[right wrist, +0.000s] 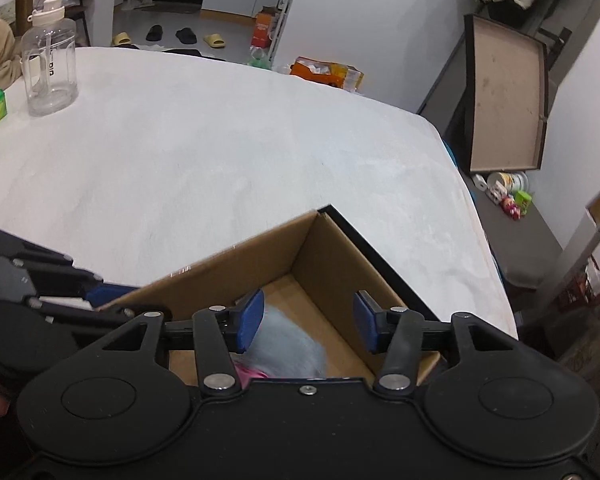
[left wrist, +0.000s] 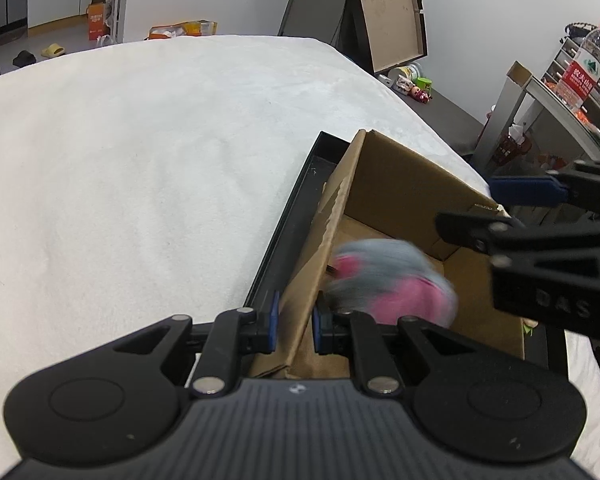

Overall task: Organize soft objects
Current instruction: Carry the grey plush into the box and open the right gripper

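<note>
Soft toy: a grey and pink plush toy [left wrist: 388, 284] is inside the brown cardboard box [left wrist: 404, 184], blurred in my left view, so I judge it is dropping or tumbling onto the box floor. In my right view it shows as a grey furry patch [right wrist: 288, 344] just below my pads.

Box: the cardboard box sits in a shallow black tray [left wrist: 296, 216] on the white cloth-covered worktop [left wrist: 140, 160], near its right edge.

Left gripper: my left gripper [left wrist: 294, 324] straddles the near side wall of the box, one blue pad outside and one inside. The pads lie close to the cardboard, but I cannot tell whether they pinch it. I judge this steadies the box and keeps the wall upright.

Right gripper: my right gripper [right wrist: 308, 320] hangs over the open top with its blue pads spread wide and nothing between them, so it is released.

Pose: both tools point forward and down; the left is low at the wall, the right above the box mouth.

Elsewhere: a clear plastic water jug [right wrist: 50, 60] stands far off on the worktop, well apart from the box.
</note>
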The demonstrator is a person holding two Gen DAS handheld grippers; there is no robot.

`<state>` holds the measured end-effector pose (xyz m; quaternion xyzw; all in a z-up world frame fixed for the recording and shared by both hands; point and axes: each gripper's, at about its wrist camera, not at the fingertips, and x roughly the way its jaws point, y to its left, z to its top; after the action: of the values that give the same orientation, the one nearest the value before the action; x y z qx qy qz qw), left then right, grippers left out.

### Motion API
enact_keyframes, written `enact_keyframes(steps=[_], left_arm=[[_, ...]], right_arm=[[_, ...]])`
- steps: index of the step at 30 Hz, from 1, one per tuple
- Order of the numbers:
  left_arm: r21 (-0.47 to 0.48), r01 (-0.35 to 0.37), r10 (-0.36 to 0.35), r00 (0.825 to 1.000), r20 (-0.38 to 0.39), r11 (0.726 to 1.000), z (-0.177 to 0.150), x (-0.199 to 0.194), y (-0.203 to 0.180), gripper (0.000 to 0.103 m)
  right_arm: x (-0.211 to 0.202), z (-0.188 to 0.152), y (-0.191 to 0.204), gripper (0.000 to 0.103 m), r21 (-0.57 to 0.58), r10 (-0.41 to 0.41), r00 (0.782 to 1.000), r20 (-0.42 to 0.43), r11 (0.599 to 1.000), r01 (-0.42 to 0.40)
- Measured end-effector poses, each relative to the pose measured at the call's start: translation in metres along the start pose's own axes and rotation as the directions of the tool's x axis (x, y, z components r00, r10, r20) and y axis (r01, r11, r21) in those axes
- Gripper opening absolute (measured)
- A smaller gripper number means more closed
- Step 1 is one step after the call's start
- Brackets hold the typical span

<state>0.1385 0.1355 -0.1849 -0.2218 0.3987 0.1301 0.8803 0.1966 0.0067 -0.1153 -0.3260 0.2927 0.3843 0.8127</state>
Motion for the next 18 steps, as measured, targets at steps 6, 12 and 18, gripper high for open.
enact_keyframes(steps=[6, 12, 18], left_arm=[[0.027, -0.03, 0.031, 0.999, -0.013, 0.999, -0.002, 0.001, -0.006, 0.014], [0.073, -0.064, 0.066, 0.998, -0.019, 0.995, -0.001, -0.001, -0.013, 0.018], [0.114, -0.098, 0.102, 0.994, -0.032, 0.989, 0.001, -0.003, -0.02, 0.041]], right_arm=[[-0.018, -0.016, -0.012, 0.06, 0.059, -0.002, 1.0, 0.004, 0.998, 0.001], [-0.037, -0.037, -0.028, 0.069, 0.13, -0.007, 1.0, 0.006, 0.991, 0.006], [-0.051, -0.064, -0.053, 0.076, 0.238, -0.006, 1.0, 0.004, 0.971, 0.005]])
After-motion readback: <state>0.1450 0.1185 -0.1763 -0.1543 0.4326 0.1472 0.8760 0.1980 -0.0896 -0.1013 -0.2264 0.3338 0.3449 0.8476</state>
